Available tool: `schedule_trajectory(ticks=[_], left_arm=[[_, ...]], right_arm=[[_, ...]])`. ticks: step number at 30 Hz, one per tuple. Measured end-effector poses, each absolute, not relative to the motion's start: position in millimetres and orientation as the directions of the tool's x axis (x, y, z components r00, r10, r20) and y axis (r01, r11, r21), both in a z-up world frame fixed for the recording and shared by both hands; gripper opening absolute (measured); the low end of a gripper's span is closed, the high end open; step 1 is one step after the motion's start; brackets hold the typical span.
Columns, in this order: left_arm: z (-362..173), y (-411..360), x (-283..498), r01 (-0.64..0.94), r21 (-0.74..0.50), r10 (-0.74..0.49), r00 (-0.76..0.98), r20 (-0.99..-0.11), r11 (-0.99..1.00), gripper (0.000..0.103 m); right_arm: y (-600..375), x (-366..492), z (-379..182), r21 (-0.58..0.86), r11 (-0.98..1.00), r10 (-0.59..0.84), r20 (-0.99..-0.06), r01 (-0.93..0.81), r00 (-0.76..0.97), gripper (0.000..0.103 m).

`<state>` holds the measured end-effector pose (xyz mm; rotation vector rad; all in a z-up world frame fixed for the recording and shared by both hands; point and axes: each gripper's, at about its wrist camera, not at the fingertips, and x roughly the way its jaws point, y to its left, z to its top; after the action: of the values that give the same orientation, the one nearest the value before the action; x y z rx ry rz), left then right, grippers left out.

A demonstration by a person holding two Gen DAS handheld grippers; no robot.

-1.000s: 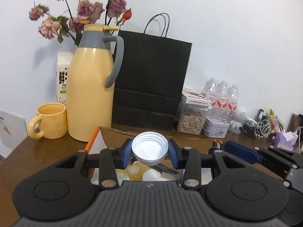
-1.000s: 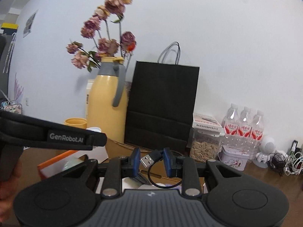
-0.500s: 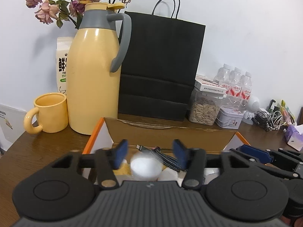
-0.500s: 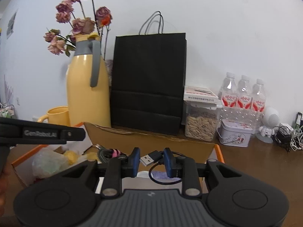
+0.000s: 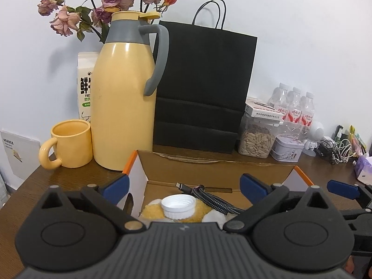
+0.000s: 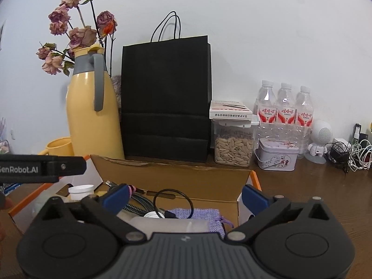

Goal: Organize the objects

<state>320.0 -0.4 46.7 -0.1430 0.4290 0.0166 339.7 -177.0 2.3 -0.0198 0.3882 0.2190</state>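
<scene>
Cardboard makes up our box [image 5: 209, 169] on the brown desk [image 6: 313, 186]; in it lie a white cap [image 5: 178, 207], a braided cable [image 5: 209, 197], a black USB cable [image 6: 173, 201] and a purple pouch [image 6: 197, 214]. Both our grippers, left [image 5: 183, 184] and right [image 6: 184, 196], have jaws opening wide over it, gripping nothing. Behind stand a yellow flask [image 5: 123, 107], mug [image 5: 69, 146] and black bag [image 6: 166, 97] against the white wall.

- The brown wooden worktop [image 6: 313, 186] fills the lower half of the right wrist frame.
- An open cardboard box [image 6: 172, 174] stands on it at lower centre.
- Behind the box, from left to right: a yellow mug [image 5: 69, 146], a yellow thermos jug [image 5: 123, 107], a black paper bag [image 6: 166, 100], a clear jar of seeds [image 6: 233, 146] and a small tin [image 6: 276, 157].
- Three water bottles [image 6: 284, 111] stand behind the tin.
- A tangle of cables [image 6: 353, 154] lies at the right edge.
</scene>
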Motion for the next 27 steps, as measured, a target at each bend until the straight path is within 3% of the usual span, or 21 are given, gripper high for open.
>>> schedule_trajectory(ticks=[16, 27], left_arm=[[63, 17, 234, 0.008, -0.159, -0.066, 0.931, -0.359, 0.987, 0.103], [40, 21, 140, -0.004, -0.117, -0.048, 0.899, -0.434, 0.993, 0.103]], right_arm=[[-180, 277, 28, 0.024, 0.971, 0.231, -0.34, -0.237, 0.912, 0.103], [-181, 184, 16, 0.044, 0.961, 0.267, -0.399, -0.272, 0.877, 0.103]])
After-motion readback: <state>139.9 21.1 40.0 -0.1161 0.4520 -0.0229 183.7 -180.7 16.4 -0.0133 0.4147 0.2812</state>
